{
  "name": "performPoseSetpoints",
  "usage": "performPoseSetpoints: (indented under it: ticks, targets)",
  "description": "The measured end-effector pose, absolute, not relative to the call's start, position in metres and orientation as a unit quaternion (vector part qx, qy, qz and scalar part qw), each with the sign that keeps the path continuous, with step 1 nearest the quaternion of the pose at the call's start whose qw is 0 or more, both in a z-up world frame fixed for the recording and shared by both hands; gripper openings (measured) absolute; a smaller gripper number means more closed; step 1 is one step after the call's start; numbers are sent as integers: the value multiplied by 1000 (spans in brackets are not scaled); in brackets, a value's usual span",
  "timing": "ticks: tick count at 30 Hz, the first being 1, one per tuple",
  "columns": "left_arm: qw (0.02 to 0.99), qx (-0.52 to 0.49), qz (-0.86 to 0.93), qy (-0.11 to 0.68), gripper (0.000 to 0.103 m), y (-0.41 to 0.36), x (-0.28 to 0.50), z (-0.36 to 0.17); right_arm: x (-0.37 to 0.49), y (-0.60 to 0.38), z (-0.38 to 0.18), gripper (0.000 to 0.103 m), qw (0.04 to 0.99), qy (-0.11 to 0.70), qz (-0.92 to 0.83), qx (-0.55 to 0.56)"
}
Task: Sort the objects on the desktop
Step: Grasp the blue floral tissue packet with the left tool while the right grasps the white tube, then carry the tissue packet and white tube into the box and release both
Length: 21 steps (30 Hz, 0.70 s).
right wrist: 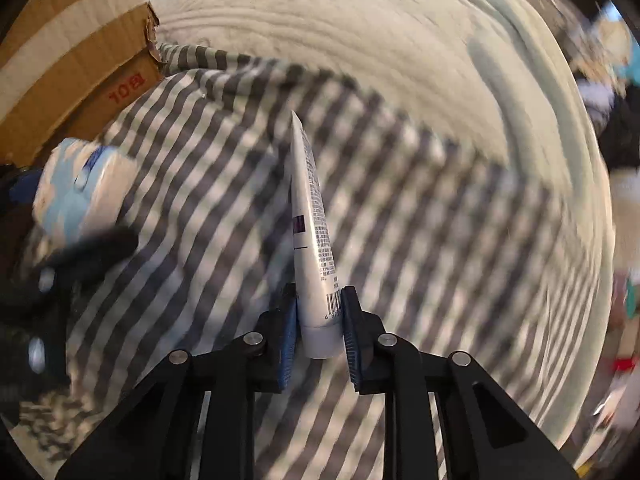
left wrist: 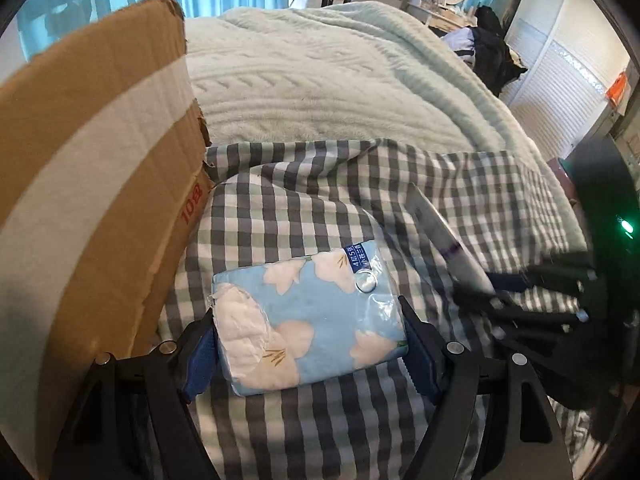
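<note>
Tissue pack (left wrist: pixel 308 322), blue with pale flowers, sits clamped between the blue pads of the left hand-held gripper (left wrist: pixel 310 350) in the left wrist view, low over a grey-checked cloth (left wrist: pixel 304 208) spread on the bed. A cardboard box (left wrist: pixel 92 184) with a pale tape band stands just to its left, and a pale green blanket (left wrist: pixel 320 88) covers the bed beyond. Teal curtains and a white wardrobe close the room behind. The other gripper reaches in from the right edge, carrying a white tube (left wrist: pixel 444 236).

Seen from the right wrist, the right hand-held gripper (right wrist: pixel 318 330) pinches the white tube (right wrist: pixel 312 232) at its cap end, crimped tail pointing away, above the blurred checked cloth (right wrist: pixel 400 220). The tissue pack (right wrist: pixel 76 192) shows at left, near the box (right wrist: pixel 72 44).
</note>
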State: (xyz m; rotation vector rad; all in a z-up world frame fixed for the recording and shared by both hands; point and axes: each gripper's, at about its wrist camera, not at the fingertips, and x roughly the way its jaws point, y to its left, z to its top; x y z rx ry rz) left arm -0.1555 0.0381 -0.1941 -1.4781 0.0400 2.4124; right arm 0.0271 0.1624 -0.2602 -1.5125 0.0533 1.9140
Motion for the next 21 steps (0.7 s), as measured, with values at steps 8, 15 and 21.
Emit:
performPoseSetpoints:
  ticks: [8,15,21]
  targets:
    - [181,-486,855,8,80,33,-130,-153,108,120,-251,20,349,238,742,-520]
    - [207,-439,874,-5,80,8,-110,-91,105,73,-189,20,327,263,782,-461]
    - [191,-384,903,-21,80,-46,-116,-30,43,21,-110,20,296,175,842,-416]
